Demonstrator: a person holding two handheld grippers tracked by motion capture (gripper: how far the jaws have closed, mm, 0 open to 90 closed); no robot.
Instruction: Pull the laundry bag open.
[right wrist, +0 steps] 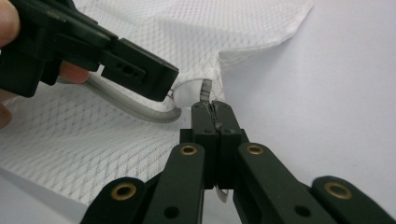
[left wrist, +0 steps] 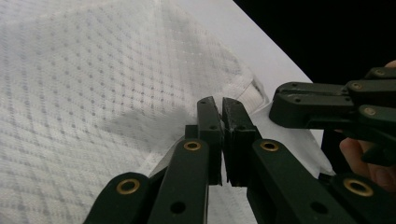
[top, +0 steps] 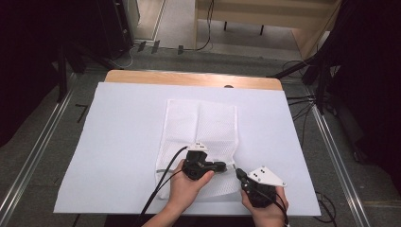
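Nearest the high camera, two forearms enter from the table's near edge, each hand carrying a black gripper. Landmark: the white mesh bag (top: 201,142), lying flat on the white sheet (top: 118,142) over the wooden table (top: 189,78).

Left gripper (top: 227,166): positioned over the bag's near right corner, pointing rightward. Jaws closed, pinching the fabric at that corner; in the left gripper view the mesh bunches up against the closed fingertips (left wrist: 208,116). A grey cord loop (right wrist: 135,109) lies on the bag just beside this gripper.

Right gripper (top: 238,173): just off the bag's right edge, at the same near corner, pointing left and away from the person. Jaws closed tight on a small metal zipper pull (right wrist: 205,89) projecting from the corner's white end tab (right wrist: 187,91). The two gripper tips stand just beside each other, apart.

Remainder of the bag extends away from both grippers, creased but flat.
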